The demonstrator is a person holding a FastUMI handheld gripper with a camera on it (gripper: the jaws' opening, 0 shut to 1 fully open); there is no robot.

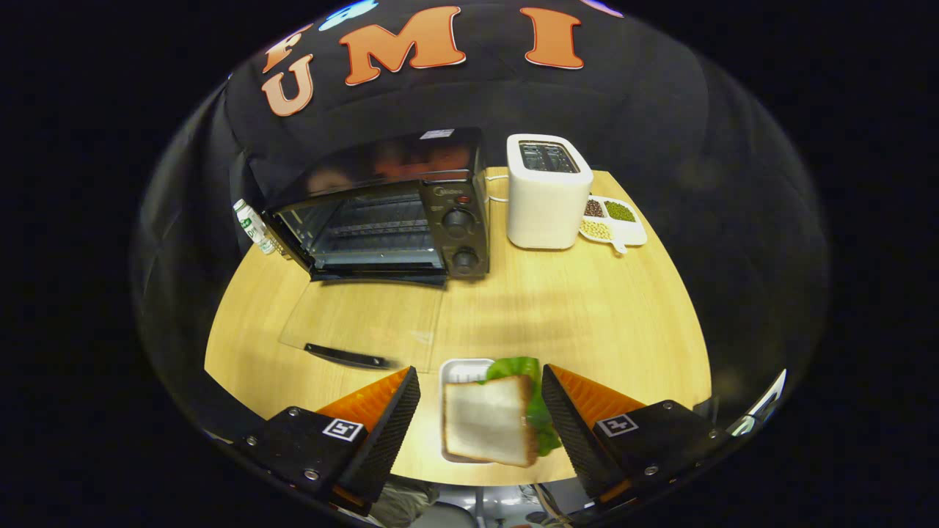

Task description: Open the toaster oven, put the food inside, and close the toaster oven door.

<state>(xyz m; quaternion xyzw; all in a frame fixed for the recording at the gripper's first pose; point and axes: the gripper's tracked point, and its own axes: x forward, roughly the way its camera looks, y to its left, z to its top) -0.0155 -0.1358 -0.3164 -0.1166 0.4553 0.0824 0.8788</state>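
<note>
The black toaster oven point(381, 213) stands at the back left of the wooden table point(587, 315). Its glass door point(367, 319) lies folded down flat toward me, with the dark handle point(345, 357) at its near edge, and the wire rack inside shows. A sandwich point(488, 422) of white bread with green lettuce rests on a small white tray point(458, 370) near the table's front edge. My gripper point(479, 374) is open around the sandwich. The right finger is at the lettuce edge, and the left finger stands apart from the bread.
A white pop-up toaster point(546, 194) stands right of the oven. Beside it is a white divided dish point(615, 220) of beans. A small bottle point(253, 227) stands at the oven's left side. The table's front edge is just below the tray.
</note>
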